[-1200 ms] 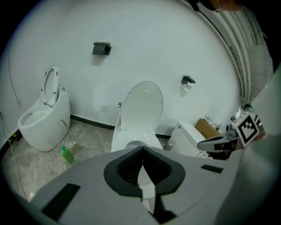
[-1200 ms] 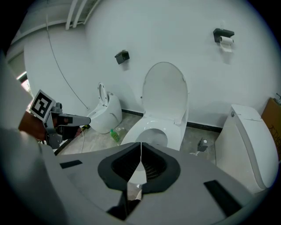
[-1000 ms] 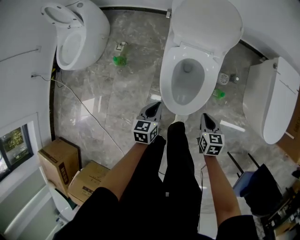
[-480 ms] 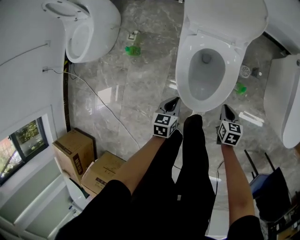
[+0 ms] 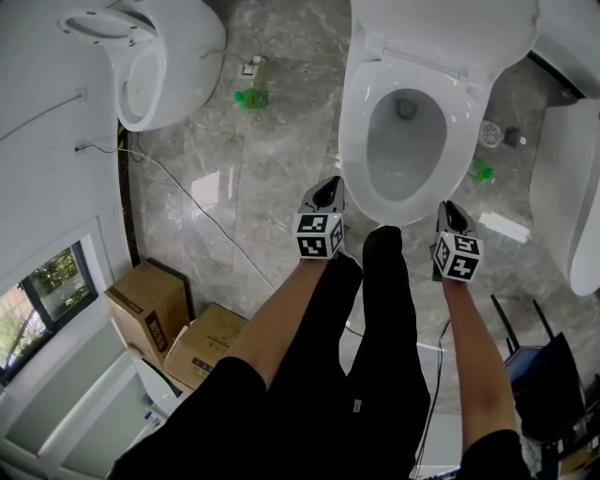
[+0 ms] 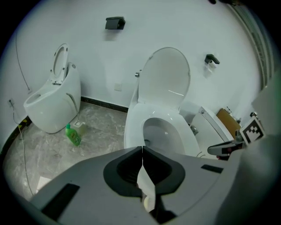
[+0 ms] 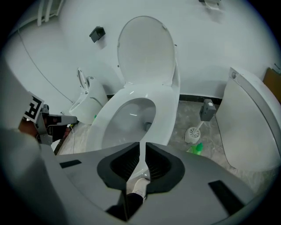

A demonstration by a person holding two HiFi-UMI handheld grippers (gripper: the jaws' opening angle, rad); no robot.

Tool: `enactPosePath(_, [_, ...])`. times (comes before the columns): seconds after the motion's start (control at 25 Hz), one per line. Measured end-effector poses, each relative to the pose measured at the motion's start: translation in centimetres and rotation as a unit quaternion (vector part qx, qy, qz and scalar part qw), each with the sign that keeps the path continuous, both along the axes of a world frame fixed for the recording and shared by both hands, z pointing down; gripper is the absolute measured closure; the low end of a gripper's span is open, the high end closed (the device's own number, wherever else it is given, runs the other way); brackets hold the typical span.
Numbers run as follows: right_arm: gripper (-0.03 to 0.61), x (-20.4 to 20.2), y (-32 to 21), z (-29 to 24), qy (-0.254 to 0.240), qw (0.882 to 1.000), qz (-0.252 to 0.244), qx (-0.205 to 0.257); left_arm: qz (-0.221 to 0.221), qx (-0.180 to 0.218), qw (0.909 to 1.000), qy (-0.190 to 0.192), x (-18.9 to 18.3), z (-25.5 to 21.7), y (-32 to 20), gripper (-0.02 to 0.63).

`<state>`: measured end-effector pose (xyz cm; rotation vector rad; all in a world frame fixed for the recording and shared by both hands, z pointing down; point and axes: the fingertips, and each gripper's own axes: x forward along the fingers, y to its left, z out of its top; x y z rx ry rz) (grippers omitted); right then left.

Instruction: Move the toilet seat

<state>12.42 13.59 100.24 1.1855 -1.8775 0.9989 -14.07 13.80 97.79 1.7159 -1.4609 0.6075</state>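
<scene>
Both my bare forearms reach forward and down, flanking my black-trousered leg [image 5: 380,309].
Left gripper [image 5: 329,186]: tilted steeply floorward, tip near front-left edge of white oval plastic toilet seat [image 5: 353,131]. Jaws together, nothing between.
Right gripper [image 5: 450,208]: same steep tilt, tip near seat's front-right edge. Jaws pressed together, empty.
Seat lies flat on white ceramic toilet bowl [image 5: 405,141]. White rounded lid [image 5: 441,28] stands raised behind it.
Neither gripper touches seat.
Grey marble floor [image 5: 262,178] beneath.
</scene>
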Motion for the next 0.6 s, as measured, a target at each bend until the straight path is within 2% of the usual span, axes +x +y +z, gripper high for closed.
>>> enactPosePath(0.08, [0.543,0.6,-0.1,1.0,-0.006,1.0,0.029,-0.007,-0.004,-0.009,0.9997,0.023,0.6,0.7,-0.1,0.594])
enactPosePath(0.12, [0.532,0.8,-0.1,1.4,-0.014,0.999,0.047,-0.012,-0.002,-0.012,0.9994,0.031,0.9,1.0,-0.1,0.555])
enactPosePath(0.16, [0.489,0.9,-0.1,2.0,-0.022,0.998,0.063,-0.019,0.002,-0.017,0.9992,0.036,1.1,1.3,-0.2,0.515])
enactPosePath(0.2, [0.437,1.0,-0.1,2.5,-0.028,0.996,0.075,-0.028,0.007,-0.023,0.999,0.037,1.3,1.7,-0.2,0.503])
enactPosePath(0.28, [0.423,1.0,0.2,3.6,-0.035,0.995,0.087,-0.043,0.014,-0.042,0.9981,0.042,1.8,2.8,0.2,0.485])
enactPosePath(0.32, [0.416,1.0,0.5,4.1,-0.039,0.994,0.089,-0.05,0.015,-0.055,0.997,0.052,2.2,3.5,0.5,0.443])
enactPosePath(0.36, [0.397,0.9,0.8,4.4,-0.045,0.993,0.092,-0.056,0.012,-0.068,0.9955,0.065,2.5,4.1,0.8,0.4])
enactPosePath(0.44, [0.34,0.7,1.1,5.2,-0.064,0.991,0.101,-0.067,-0.004,-0.089,0.9919,0.091,2.7,5.1,1.1,0.372])
enactPosePath(0.6, [0.314,0.5,1.0,6.9,-0.098,0.982,0.13,-0.093,-0.03,-0.125,0.9863,0.103,2.5,7.3,1.7,0.317])
